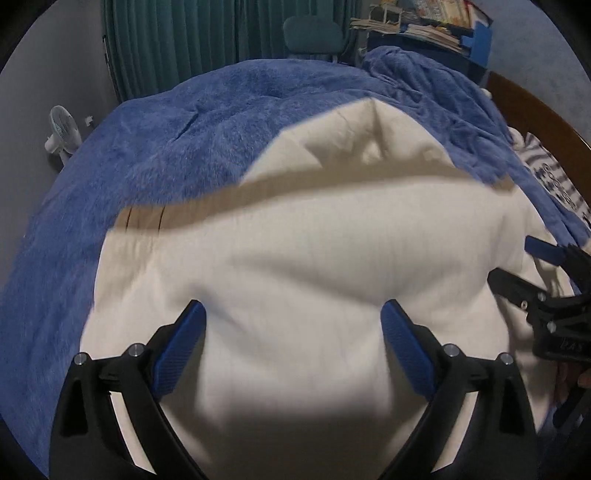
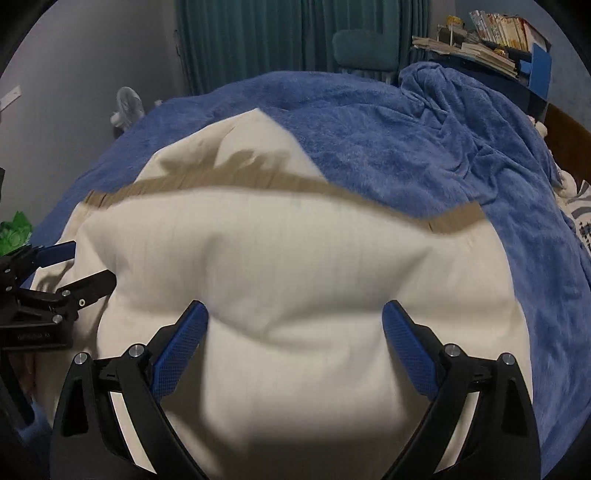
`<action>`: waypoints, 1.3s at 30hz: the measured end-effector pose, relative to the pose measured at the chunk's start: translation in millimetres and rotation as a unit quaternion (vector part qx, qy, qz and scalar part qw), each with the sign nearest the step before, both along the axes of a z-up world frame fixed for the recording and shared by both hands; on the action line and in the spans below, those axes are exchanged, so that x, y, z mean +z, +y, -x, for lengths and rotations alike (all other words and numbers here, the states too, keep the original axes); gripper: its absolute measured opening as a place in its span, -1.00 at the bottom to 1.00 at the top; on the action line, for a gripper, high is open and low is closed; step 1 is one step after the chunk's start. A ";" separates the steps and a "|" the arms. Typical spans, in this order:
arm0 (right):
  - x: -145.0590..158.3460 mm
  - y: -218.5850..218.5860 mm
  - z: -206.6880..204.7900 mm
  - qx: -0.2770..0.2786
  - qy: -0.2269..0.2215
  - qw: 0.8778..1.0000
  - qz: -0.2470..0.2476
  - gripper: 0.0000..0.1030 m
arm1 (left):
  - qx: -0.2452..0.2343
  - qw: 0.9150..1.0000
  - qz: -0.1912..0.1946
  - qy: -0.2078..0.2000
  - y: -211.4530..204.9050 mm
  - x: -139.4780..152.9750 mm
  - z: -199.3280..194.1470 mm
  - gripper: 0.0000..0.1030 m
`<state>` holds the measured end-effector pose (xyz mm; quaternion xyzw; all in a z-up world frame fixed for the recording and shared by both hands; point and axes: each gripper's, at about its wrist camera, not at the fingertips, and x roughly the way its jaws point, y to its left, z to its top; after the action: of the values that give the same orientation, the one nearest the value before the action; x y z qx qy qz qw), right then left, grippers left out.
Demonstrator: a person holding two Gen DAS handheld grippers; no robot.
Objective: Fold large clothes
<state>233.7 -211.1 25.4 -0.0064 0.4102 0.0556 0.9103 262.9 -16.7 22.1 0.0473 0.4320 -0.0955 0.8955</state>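
A large cream garment (image 1: 314,258) with a tan ribbed band (image 1: 229,201) lies spread on a blue fuzzy blanket (image 1: 177,140) on a bed. My left gripper (image 1: 293,314) hovers over its near part, open, blue pads wide apart, and the cloth is not pinched. The right gripper (image 1: 517,264) shows at the right edge, also open. In the right wrist view the same garment (image 2: 295,251) and band (image 2: 236,184) fill the middle. My right gripper (image 2: 295,314) stands open above it. The left gripper (image 2: 88,264) is at the left edge.
A bunched blue blanket (image 2: 461,122) lies at the far right. A small white fan (image 1: 62,133), teal curtains (image 1: 207,40), a teal chair (image 1: 314,35) and a bookshelf (image 1: 443,26) stand behind the bed. A wooden headboard (image 1: 535,114) and a patterned pillow (image 1: 554,177) are at right.
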 end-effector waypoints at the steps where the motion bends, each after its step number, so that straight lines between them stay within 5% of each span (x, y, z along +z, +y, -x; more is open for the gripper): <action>1: 2.0 1.7 -10.9 -0.002 0.004 1.000 0.004 0.78 | 0.008 1.000 -0.010 0.002 -1.0 1.1 -13.3 0.84; 4: 0.7 7.1 -41.1 -0.006 0.021 1.000 0.011 0.79 | 0.021 0.999 -0.024 0.004 -0.7 0.0 -32.5 0.87; 8: -27.5 9.5 -62.0 -0.012 0.089 0.996 0.016 0.87 | 0.024 0.997 -0.029 0.071 3.2 -28.7 -47.1 0.88; 10: -42.1 10.2 -60.5 -0.011 0.104 0.994 0.013 0.88 | 0.021 0.997 -0.038 0.071 2.6 -35.3 -45.5 0.88; 17: -65.8 10.9 -58.1 -0.009 0.120 0.993 0.007 0.89 | 0.016 0.994 -0.019 0.109 6.1 -55.8 -51.1 0.88; 39: -85.8 15.2 -60.6 -0.010 0.126 0.992 0.025 0.89 | 0.015 0.993 -0.011 0.118 4.3 -78.1 -54.2 0.89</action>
<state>294.4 -195.9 -60.4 -0.0179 0.5232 0.0366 0.8512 317.1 -12.3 -56.0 0.0391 0.5360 -0.0820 0.8393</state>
